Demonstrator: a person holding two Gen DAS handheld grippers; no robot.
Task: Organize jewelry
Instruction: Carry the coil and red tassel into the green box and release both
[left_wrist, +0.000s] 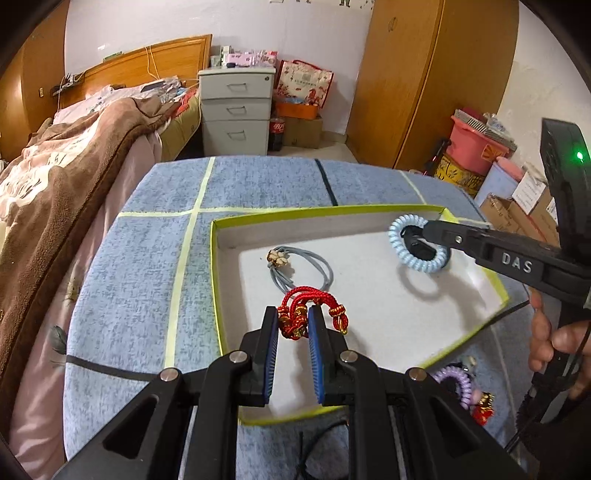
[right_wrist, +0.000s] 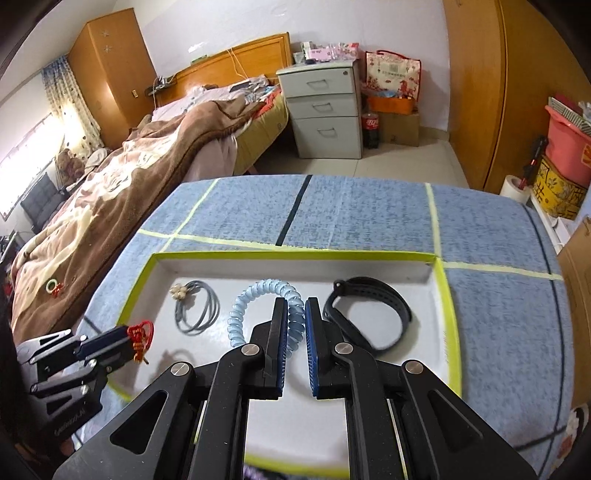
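Observation:
A shallow white tray with a yellow-green rim (left_wrist: 218, 288) (right_wrist: 448, 295) lies on the blue cloth table. My left gripper (left_wrist: 293, 314) (right_wrist: 135, 341) is shut on a red knotted cord bracelet (left_wrist: 299, 314) (right_wrist: 140, 338), held over the tray's near left part. My right gripper (right_wrist: 295, 306) (left_wrist: 424, 230) is shut on a light blue spiral hair tie (right_wrist: 255, 295) (left_wrist: 406, 240), hanging above the tray. Inside the tray lie a grey hair tie with a flower charm (left_wrist: 295, 266) (right_wrist: 195, 302) and a black wristband (right_wrist: 369, 306), the latter just right of my right fingers.
A purple spiral hair tie (left_wrist: 458, 382) and a small red charm (left_wrist: 484, 406) lie on the cloth just outside the tray's near right corner. A bed (left_wrist: 66, 177) runs along the left of the table. A person's hand (left_wrist: 554, 339) grips the right tool.

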